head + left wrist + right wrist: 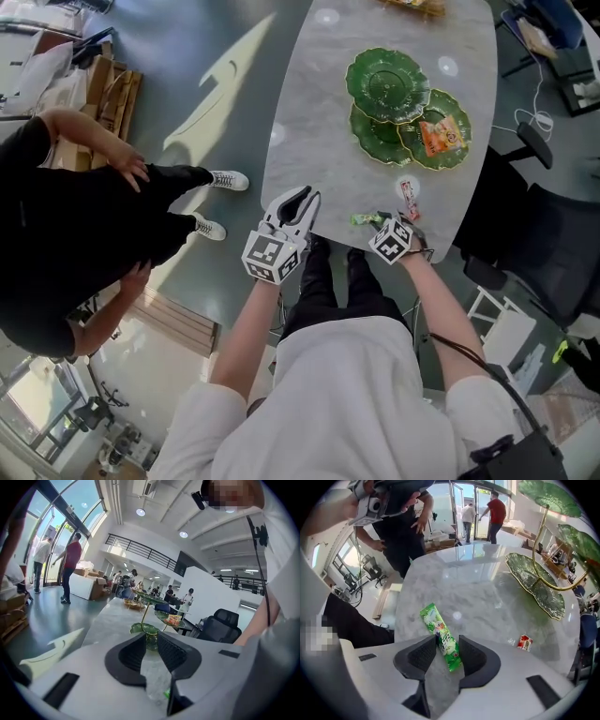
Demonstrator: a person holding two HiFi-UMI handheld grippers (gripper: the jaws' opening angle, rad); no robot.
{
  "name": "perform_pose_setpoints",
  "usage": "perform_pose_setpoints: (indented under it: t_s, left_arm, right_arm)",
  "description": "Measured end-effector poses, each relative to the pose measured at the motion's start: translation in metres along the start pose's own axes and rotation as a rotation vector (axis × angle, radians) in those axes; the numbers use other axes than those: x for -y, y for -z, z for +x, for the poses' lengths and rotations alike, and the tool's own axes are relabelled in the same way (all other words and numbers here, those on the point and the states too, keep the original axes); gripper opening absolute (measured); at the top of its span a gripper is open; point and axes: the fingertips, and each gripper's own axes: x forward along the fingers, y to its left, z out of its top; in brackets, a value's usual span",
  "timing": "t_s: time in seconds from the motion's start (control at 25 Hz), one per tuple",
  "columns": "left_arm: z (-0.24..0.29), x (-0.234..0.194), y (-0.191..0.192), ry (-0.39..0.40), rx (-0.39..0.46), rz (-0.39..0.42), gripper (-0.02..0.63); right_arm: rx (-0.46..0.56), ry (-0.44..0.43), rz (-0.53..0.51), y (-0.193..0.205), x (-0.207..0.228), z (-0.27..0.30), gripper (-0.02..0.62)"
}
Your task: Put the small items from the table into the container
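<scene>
Marble-look table (319, 122), pale grey, with its rounded end toward the operator. On the far half stands a tiered stand of green leaf-shaped dishes (387, 84). An orange snack packet (441, 136) lies in one of the lower dishes.

Near the front edge a green sachet (440, 637) lies flat on the table. A small red-and-white packet (409, 199) lies a little beyond it toward the stand, not touching it.

Right gripper (449, 651) points steeply down over the sachet. Its jaws are moderately apart with the sachet's near end between them, and the pads do not appear to press on it.

Left gripper (151, 648) is at the table edge, aimed roughly level at the stand. Its jaws are apart by a narrow gap, with only tabletop between them.

Bystander in black (56, 216) stands on the floor beside the table.
</scene>
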Motion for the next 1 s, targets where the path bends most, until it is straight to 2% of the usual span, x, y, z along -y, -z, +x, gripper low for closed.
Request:
perform_pose_setpoints:
  t_s: [0.08,0.16,0.36,0.6,0.84,1.0]
  left_arm:
    - [-0.004,-0.002,0.002,-0.006,0.001,-0.002,0.061]
    - [-0.006,-0.004,0.003,-0.009,-0.001,-0.004,0.063]
    - [-0.006,-0.001,-0.003,-0.005,0.001,0.001,0.061]
    - [-0.004,0.008,-0.024,0.012,0.02,0.027,0.061]
    - [0.0,0.018,-0.059,0.024,0.051,0.055,0.061]
    - [0.012,0.029,-0.092,0.039,0.088,0.086,0.061]
  right_arm:
    - [0.005,0.006,0.02,-0.002,0.002,0.0,0.151]
    - [0.014,0.003,0.042,-0.003,0.002,-0.003,0.087]
    - [0.04,-0.008,0.078,-0.009,0.005,-0.017,0.075]
    - [0.097,0.025,0.095,-0.023,0.015,-0.052,0.072]
    - [0.25,0.099,0.155,-0.057,0.035,-0.132,0.072]
    - [0.396,0.193,0.222,-0.076,0.071,-0.195,0.072]
